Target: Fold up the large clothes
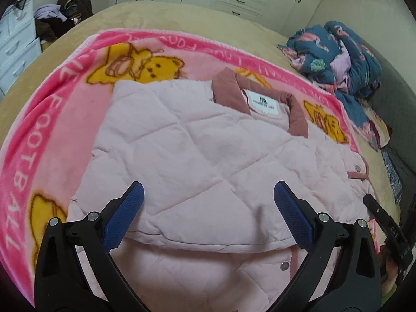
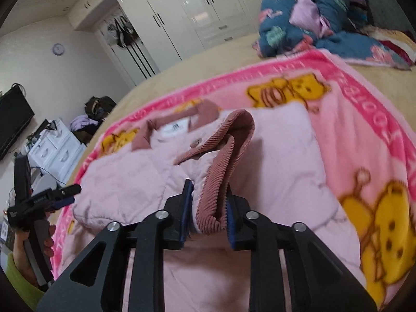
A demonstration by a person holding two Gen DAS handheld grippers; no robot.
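Note:
A pale pink quilted jacket (image 1: 197,156) with a dusty-rose corduroy collar (image 1: 228,88) lies partly folded on a pink bear blanket (image 1: 39,130). My left gripper (image 1: 208,197) is open and empty, its blue pads just above the folded jacket edge. My right gripper (image 2: 209,195) is shut on the jacket's corduroy cuff (image 2: 223,171) and holds the sleeve lifted over the jacket body (image 2: 124,179). The left gripper (image 2: 56,195) shows at the left edge of the right wrist view, held in a hand. Part of the right gripper (image 1: 384,226) shows at the right of the left wrist view.
The blanket lies on a tan bed (image 1: 161,13). A crumpled blue flamingo quilt (image 1: 338,59) sits at the far right corner. White wardrobes (image 2: 187,13) stand behind, white drawers (image 1: 15,44) and a clothes pile (image 1: 62,15) to the left.

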